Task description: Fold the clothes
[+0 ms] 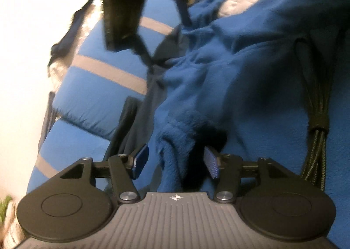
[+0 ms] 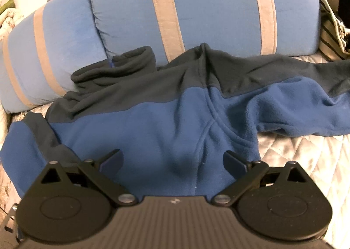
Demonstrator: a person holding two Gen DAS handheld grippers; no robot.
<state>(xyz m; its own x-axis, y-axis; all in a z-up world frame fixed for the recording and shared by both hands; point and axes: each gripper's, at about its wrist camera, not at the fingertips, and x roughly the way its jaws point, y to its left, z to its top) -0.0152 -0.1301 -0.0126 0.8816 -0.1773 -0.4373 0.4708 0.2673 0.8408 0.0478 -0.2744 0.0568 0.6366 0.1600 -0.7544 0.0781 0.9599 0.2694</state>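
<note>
The fleece jacket (image 2: 166, 122) is soft, matt, fuzzy cloth. Behind it, the striped pillows (image 2: 207, 8) are smooth cotton-like fabric. Under it, the quilted bedspread (image 2: 306, 161) has a satin sheen. Tongs (image 2: 172, 161): matt black plastic, shiny metal rivets.

No readable text, label, brand or number on anything in view.

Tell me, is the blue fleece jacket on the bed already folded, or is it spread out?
Spread out, not folded: the fleece jacket lies rumpled across the quilt, one sleeve stretched sideways.
</note>
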